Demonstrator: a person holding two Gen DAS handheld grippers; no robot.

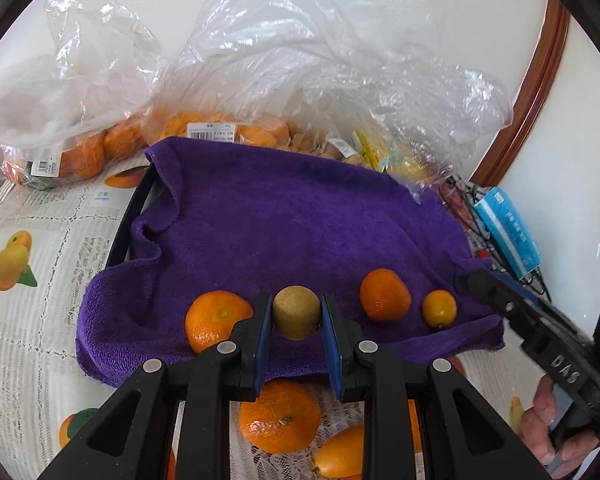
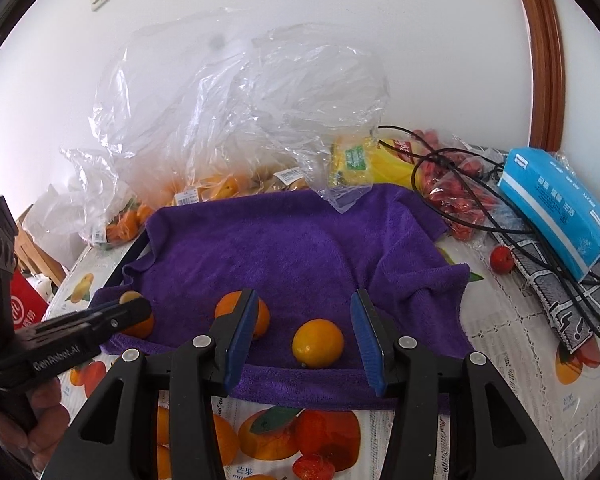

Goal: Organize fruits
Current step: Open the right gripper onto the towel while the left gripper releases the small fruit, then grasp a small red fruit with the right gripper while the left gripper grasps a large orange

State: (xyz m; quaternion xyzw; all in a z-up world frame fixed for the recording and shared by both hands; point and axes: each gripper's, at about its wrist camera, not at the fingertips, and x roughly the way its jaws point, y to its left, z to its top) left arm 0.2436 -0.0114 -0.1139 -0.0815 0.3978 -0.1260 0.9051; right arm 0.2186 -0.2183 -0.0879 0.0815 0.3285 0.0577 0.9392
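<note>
A purple towel (image 1: 284, 224) covers a black tray (image 1: 138, 200). My left gripper (image 1: 296, 316) is shut on a brown kiwi (image 1: 296, 314) just above the towel's front edge. A big orange (image 1: 214, 318) lies to its left, a smaller orange (image 1: 383, 295) and a small yellow citrus (image 1: 439, 308) to its right. My right gripper (image 2: 303, 334) is open, its fingers standing either side of the yellow citrus (image 2: 317, 342) without touching it. The smaller orange (image 2: 256, 316) sits behind its left finger. The left gripper also shows in the right wrist view (image 2: 134, 306).
Clear plastic bags (image 1: 260, 60) of oranges stand behind the towel. Loose oranges (image 1: 280, 416) lie on the fruit-print tablecloth (image 1: 32, 320) below my left gripper. A blue tissue pack (image 2: 555, 208), black cables (image 2: 459, 184) and red fruits (image 2: 503, 260) sit at the right.
</note>
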